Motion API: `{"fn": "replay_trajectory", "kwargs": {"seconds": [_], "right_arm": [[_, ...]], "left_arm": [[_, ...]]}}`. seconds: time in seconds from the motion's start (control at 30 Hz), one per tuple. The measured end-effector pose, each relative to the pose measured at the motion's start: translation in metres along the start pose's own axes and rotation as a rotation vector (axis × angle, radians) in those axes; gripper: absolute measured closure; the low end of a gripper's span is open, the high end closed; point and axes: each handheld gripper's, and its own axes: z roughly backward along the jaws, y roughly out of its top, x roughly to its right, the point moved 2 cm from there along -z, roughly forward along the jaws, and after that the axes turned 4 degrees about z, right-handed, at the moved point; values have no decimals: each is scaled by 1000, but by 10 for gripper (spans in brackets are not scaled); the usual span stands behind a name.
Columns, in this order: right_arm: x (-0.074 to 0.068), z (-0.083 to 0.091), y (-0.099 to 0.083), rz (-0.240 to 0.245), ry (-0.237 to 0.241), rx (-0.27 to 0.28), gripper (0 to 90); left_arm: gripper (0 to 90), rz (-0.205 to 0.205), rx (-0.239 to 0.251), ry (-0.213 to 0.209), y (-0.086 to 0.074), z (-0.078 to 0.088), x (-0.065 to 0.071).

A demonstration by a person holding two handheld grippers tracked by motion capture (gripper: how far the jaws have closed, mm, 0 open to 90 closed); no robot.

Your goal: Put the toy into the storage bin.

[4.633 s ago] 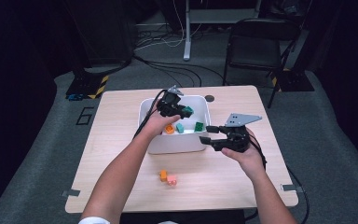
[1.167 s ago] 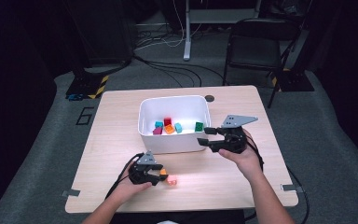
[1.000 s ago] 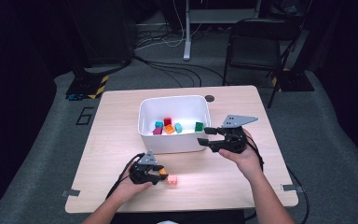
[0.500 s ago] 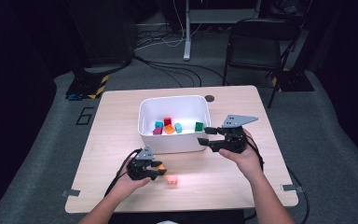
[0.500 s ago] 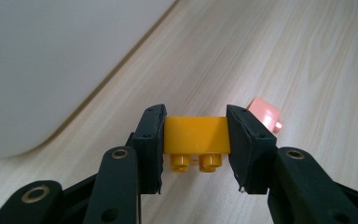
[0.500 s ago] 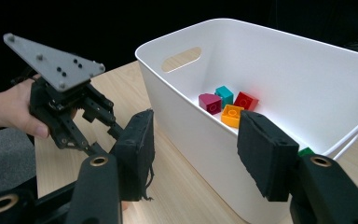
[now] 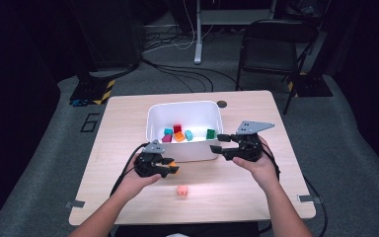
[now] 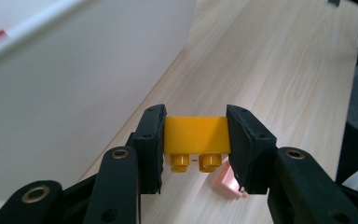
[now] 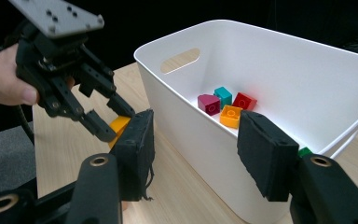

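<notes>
Between the black jaws of the left gripper (image 8: pixel 196 144) sits a yellow brick (image 8: pixel 196 140), its studs pointing toward the camera, and the pads press on its two ends, so it is firmly clenched. The jaws have just been closing on it. In the high view this brick (image 7: pixel 172 168) is held just above the wooden table (image 7: pixel 128 118), near the front wall of the white bin (image 7: pixel 183 153) but not yet over it. A pink brick (image 7: pixel 181 191) lies alone on the table, just behind and below the held one.

I judge that the work is to put the loose bricks into the bin, and the step in hand is the lift after the pick. The next move, I think, calls for raising the brick higher than the rim, carrying it forward over the opening, and only then letting the jaws go. The wall is close, so the brick could knock against it if the lift is too low.

The left hand (image 7: pixel 140 177) holds its gripper almost level, pointing to the right along the bin. The right gripper (image 7: pixel 218 143) hovers beside the bin's right front corner, its jaws standing apart with nothing between them. Inside the bin lie several coloured bricks (image 7: pixel 178 134).
</notes>
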Motion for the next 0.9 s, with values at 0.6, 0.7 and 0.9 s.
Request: {"fn": "replay_trajectory", "kwargs": {"seconds": [0.6,0.7,0.9], "right_arm": [[4,4,0,-7,-5,10,457],[4,5,0,-7,-6,13,457],[6,7,0,-13,-10,17,457]], "left_arm": [[586,-14,67,28,83,17,-16],[586,-15,71,29,95,12,-20],[586,-21,76,36,113,-5,-31]]}}
